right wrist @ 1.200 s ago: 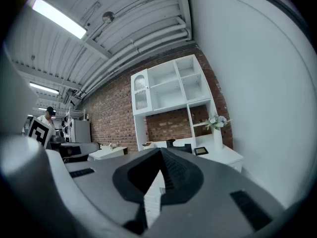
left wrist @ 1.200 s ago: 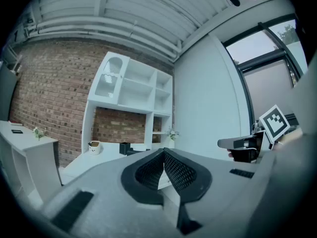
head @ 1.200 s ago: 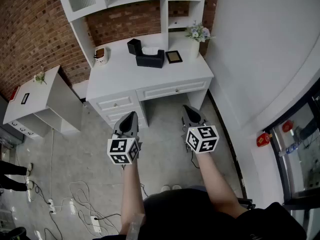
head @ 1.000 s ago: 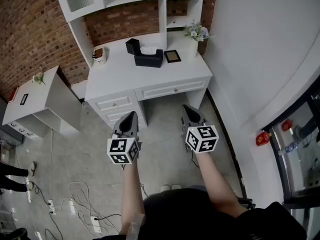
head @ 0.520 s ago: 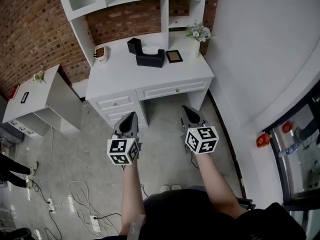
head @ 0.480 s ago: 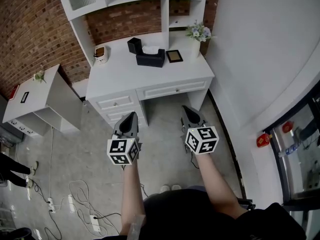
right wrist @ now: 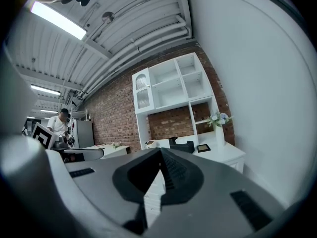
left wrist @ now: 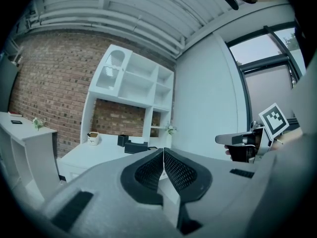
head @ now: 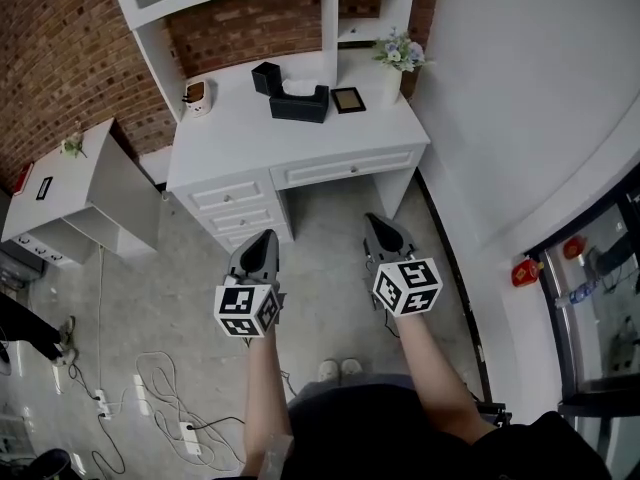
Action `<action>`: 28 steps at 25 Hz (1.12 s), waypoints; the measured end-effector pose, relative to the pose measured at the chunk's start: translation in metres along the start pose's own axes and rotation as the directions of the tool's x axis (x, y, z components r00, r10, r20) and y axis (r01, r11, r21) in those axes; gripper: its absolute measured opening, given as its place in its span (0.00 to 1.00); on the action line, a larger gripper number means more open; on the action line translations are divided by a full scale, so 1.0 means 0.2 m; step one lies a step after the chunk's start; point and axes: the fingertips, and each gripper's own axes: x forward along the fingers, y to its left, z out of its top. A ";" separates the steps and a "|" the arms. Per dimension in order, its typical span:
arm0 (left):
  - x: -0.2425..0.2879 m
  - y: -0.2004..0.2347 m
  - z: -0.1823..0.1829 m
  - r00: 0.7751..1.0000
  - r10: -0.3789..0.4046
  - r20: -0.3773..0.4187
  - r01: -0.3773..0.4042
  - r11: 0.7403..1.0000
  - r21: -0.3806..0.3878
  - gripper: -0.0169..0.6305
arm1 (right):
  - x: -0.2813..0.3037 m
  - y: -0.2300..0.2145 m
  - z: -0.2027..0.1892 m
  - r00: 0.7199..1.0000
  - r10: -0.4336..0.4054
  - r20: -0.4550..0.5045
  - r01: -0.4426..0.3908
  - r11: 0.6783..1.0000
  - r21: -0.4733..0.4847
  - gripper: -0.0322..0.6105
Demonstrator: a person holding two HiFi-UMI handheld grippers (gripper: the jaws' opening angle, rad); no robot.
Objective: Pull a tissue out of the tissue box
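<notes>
The dark tissue box (head: 298, 103) sits at the back of the white desk (head: 240, 143), with white tissue showing at its top. It also appears small and far off in the left gripper view (left wrist: 134, 146) and the right gripper view (right wrist: 184, 146). Both grippers hang over the floor in front of the desk, well short of the box. My left gripper (head: 265, 236) is shut with nothing held, its pads meeting (left wrist: 163, 150). My right gripper (head: 372, 220) is shut and empty too (right wrist: 160, 150).
On the desk stand a dark holder (head: 265, 76), a small picture frame (head: 348, 99), a vase of flowers (head: 398, 58) and a mug (head: 196, 93). A low white cabinet (head: 60, 198) stands left. Cables (head: 150, 388) lie on the floor. A white wall runs along the right.
The head view has shifted slightly, so the desk sits a little higher in the picture. Both grippers stay shut and in the same place before the desk.
</notes>
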 end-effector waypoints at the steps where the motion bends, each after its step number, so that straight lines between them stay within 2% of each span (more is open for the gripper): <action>1: -0.01 -0.01 -0.01 1.000 -0.005 -0.004 0.005 1.000 -0.004 0.04 | -0.01 0.00 0.00 1.000 -0.003 -0.001 0.003 1.000 0.003 0.05; 7: -0.06 0.00 -0.01 1.000 -0.008 0.010 0.008 1.000 -0.019 0.05 | -0.04 0.02 0.01 1.000 -0.016 0.003 0.016 1.000 0.009 0.05; 10: -0.07 0.02 0.01 1.000 0.003 0.022 -0.002 0.999 -0.036 0.20 | -0.04 0.03 0.04 1.000 -0.017 0.016 0.017 1.000 0.007 0.05; 15: -0.11 0.09 0.09 0.999 0.016 0.050 -0.014 0.999 -0.042 0.34 | -0.06 0.06 0.11 0.998 -0.023 0.060 0.023 1.000 -0.008 0.05; 19: -0.11 0.12 0.18 0.997 0.003 0.081 -0.001 1.000 -0.028 0.38 | -0.06 0.07 0.18 0.994 -0.039 0.099 0.041 0.999 -0.016 0.05; 28: -0.02 0.18 0.28 0.994 -0.011 0.104 0.012 1.000 -0.007 0.40 | -0.05 0.00 0.30 0.985 -0.068 0.161 0.070 0.998 -0.008 0.05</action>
